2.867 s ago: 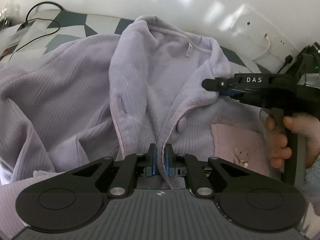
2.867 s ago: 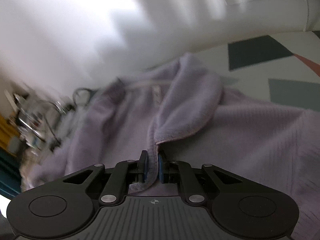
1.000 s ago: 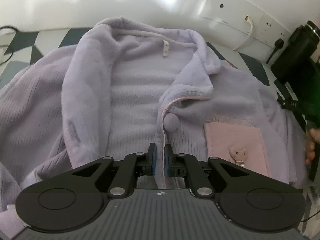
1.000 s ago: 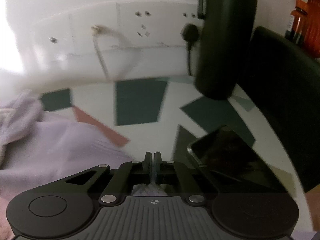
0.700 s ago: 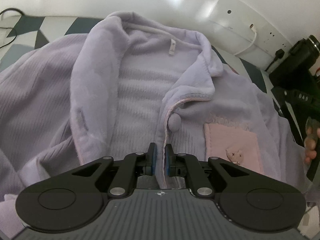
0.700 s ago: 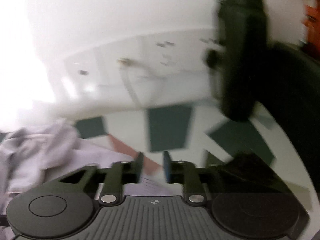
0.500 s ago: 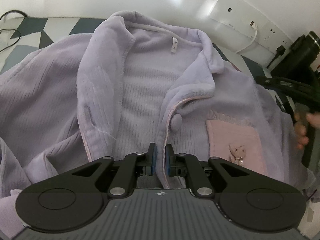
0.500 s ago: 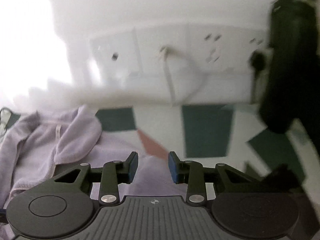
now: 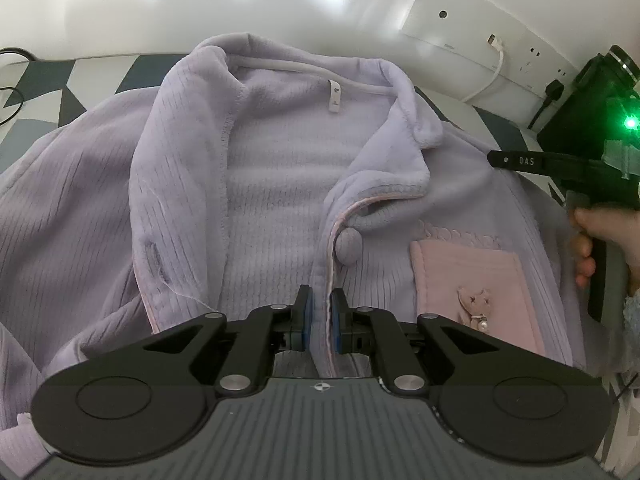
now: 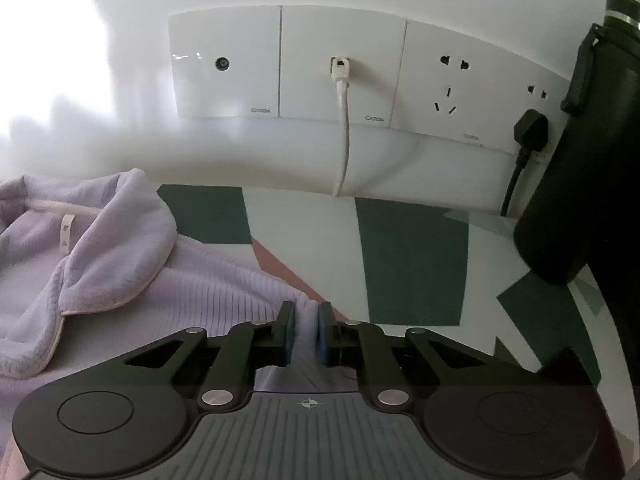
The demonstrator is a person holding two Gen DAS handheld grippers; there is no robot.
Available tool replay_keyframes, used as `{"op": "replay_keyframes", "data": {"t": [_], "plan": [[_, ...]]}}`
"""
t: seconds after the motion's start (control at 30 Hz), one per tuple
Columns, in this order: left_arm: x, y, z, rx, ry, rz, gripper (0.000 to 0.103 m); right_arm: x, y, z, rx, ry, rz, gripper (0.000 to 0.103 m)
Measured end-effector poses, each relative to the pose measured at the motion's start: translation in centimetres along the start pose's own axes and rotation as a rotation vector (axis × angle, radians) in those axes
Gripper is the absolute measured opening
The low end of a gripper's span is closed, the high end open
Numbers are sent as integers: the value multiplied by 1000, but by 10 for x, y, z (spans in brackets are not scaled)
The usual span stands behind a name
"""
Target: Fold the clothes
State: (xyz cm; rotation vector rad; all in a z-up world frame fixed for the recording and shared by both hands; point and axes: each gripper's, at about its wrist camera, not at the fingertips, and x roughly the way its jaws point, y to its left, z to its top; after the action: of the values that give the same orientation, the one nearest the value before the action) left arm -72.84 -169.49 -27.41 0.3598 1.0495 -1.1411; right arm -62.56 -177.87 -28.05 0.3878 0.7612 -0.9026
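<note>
Lilac fleece pyjama top, ribbed, one item, lying front-up and spread across the patterned bench below a white wall socket panel; collar toward the wall, neck label showing, front open at the top with the left-hand panel turned back, covered button unfastened, pink chest pocket with a small bow facing up. Left tongs: narrow, clamped on the pink-piped front placket just below the button. Right tongs: closing, with a ridge of fabric from the garment's shoulder-side edge between the pads; whether the pads already press on it cannot be told for certain, though the cloth stands pinched up in the gap. Right tongs also seen from the left wrist view, at the garment's far side, held by a hand. Nearby, not part of the job: dark bottle, white cable, black plug. Progress, as judged: early; garment is laid out and roughly flattened, no fold line made, sleeves not brought in, body full width. Remaining: secure both holds, close or square the front, fold sides and sleeves inward, fold lengthwise, set aside
</note>
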Motion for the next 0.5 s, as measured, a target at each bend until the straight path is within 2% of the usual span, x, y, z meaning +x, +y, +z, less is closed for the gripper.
{"op": "replay_keyframes", "data": {"t": [0.07,0.13,0.17,0.2,0.3,0.5], "plan": [[-1,2,-1,-25,-7,-8,11,-4,-4,-1,33,5,21,22],[-1,4,-1,-52,-13,-16,11,-11,-8,-2,74,7,48,43],[-1,5,-2,-65,-16,-20,11,-18,-8,-6,77,-3,58,58],[-1,6,-2,-84,-19,-25,11,-26,-7,-9,76,-15,67,63],[-2,7,-2,-120,-21,-28,11,-51,0,-26,63,-26,113,73],[-2,-2,0,-95,-8,26,12,-88,19,-64,4,-9,139,89]]}}
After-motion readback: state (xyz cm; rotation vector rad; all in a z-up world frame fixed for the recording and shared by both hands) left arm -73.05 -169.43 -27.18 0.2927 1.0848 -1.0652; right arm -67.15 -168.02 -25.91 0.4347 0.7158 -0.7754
